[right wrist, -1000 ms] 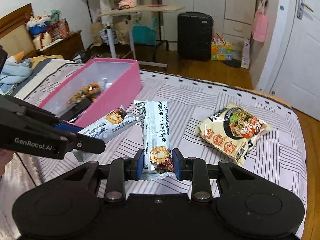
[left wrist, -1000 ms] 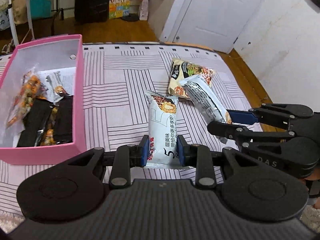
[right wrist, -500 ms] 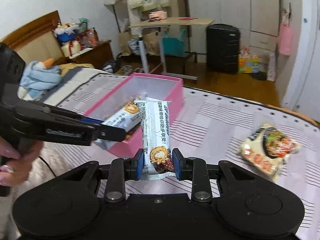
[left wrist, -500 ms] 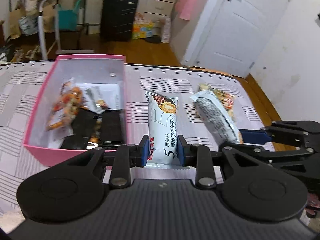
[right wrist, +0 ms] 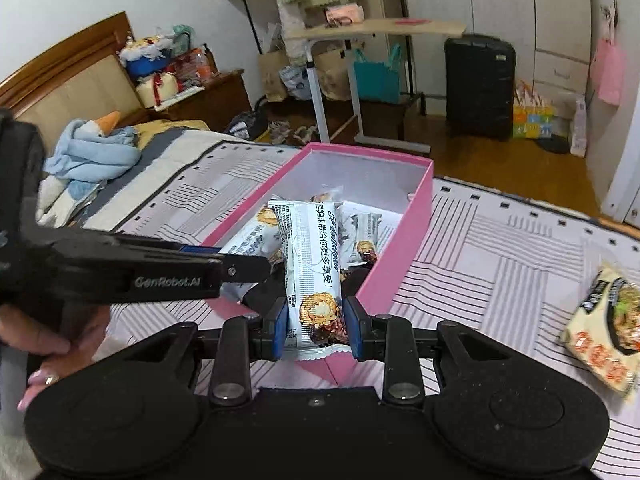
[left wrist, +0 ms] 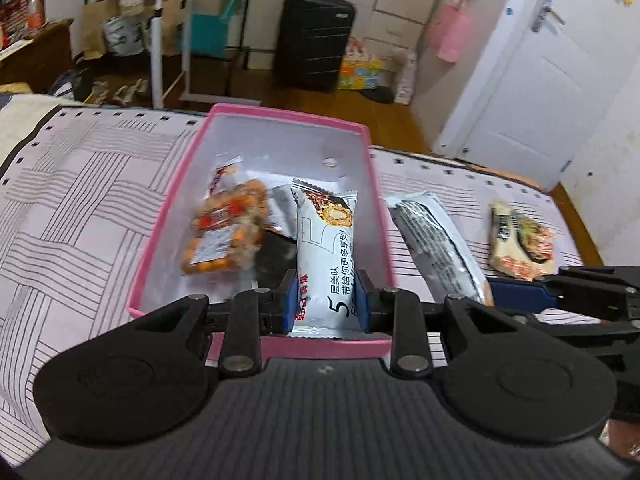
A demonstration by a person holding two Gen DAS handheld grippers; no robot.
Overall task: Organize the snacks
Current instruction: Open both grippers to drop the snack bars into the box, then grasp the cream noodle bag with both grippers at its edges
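My left gripper (left wrist: 325,304) is shut on a white snack bar packet (left wrist: 326,256) and holds it over the near end of the pink box (left wrist: 256,128). My right gripper (right wrist: 316,328) is shut on a second white snack bar packet (right wrist: 314,264), held above the box's near right corner (right wrist: 404,248). In the left wrist view the right gripper's packet (left wrist: 436,244) hangs just right of the box. The box holds an orange snack bag (left wrist: 224,232) and dark packets. A noodle packet (left wrist: 520,240) lies on the bed to the right; it also shows in the right wrist view (right wrist: 608,320).
The striped bedspread (left wrist: 80,200) surrounds the box. A blue towel and bedding (right wrist: 92,152) lie at the far left. Beyond the bed stand a small side table (right wrist: 360,40), a black suitcase (right wrist: 478,84) and a white door (left wrist: 520,80).
Both grippers have swung left with their packets, from over the bedspread to over the pink box. The noodle packet stayed on the bed and now lies further right in both views.
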